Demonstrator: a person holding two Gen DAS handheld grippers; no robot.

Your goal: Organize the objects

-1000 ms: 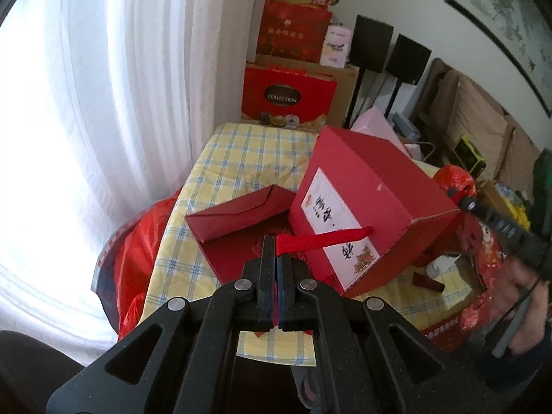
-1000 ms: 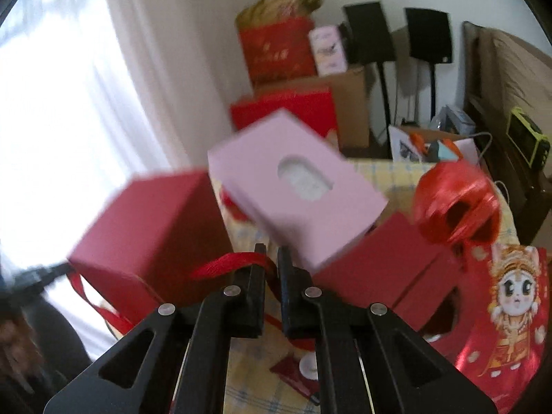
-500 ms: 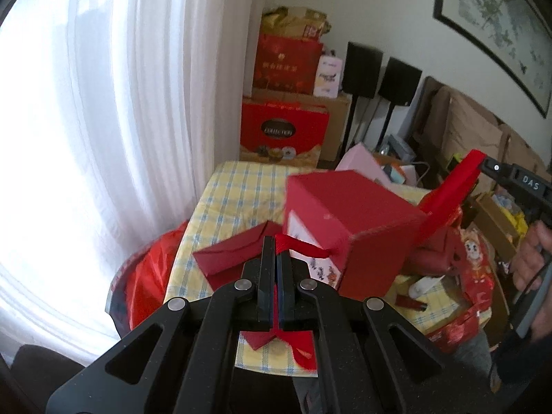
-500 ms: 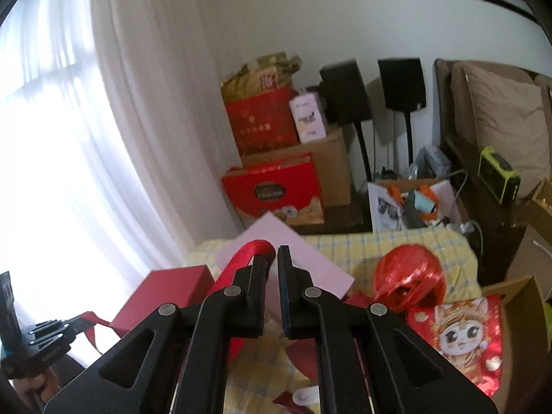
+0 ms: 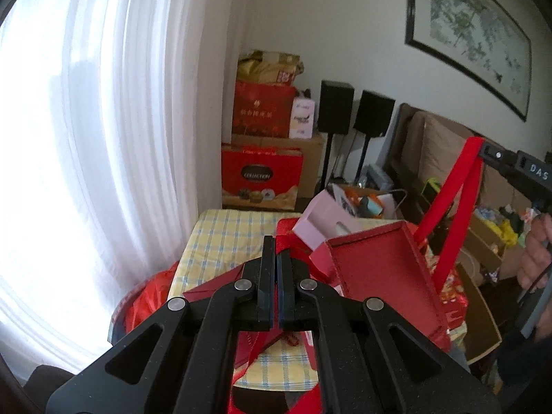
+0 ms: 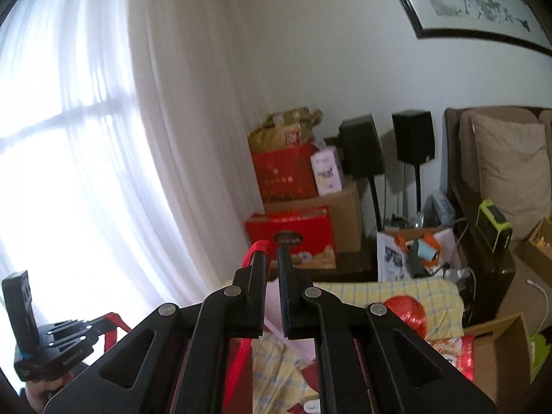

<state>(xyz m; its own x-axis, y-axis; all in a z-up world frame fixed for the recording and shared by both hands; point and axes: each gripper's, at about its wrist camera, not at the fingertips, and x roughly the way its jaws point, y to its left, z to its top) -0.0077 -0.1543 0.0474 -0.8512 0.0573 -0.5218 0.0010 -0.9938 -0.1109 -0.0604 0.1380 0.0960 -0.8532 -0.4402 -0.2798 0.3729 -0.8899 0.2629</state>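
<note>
Left tool (image 5: 275, 253) has its jaws pressed together on a red ribbon (image 5: 286, 245), which runs out from between the fingertips and hangs below them. Right tool (image 6: 272, 258) is likewise closed to a narrow slit, with a second red ribbon handle (image 6: 254, 247) looped over its left fingertip and running down along the finger; whether the pads actually pinch it cannot be told from that view. In the left wrist view the right tool (image 5: 483, 153) appears at the right edge, carrying that ribbon (image 5: 448, 214) taut and upright, with a hand (image 5: 536, 258) below it.

Red gift box (image 5: 383, 272) hangs between the 2 tools, tilted, its flat red face toward the left camera, raised above the surface (image 5: 224, 238), which is covered by a yellow checked cloth. Pink box (image 5: 321, 220) sits on the surface just behind the red gift box. Red envelope-like packaging (image 5: 214, 288) lies on the cloth beneath the left tool. Red plastic bag (image 5: 148, 296) hangs at the surface's left edge.

Beyond the surface, stacked red cartons (image 5: 262, 179) and 2 black speakers (image 5: 355, 110) stand against the wall beside a white curtain (image 5: 120, 120). Framed picture (image 5: 476, 31) hangs on the wall at upper right.
</note>
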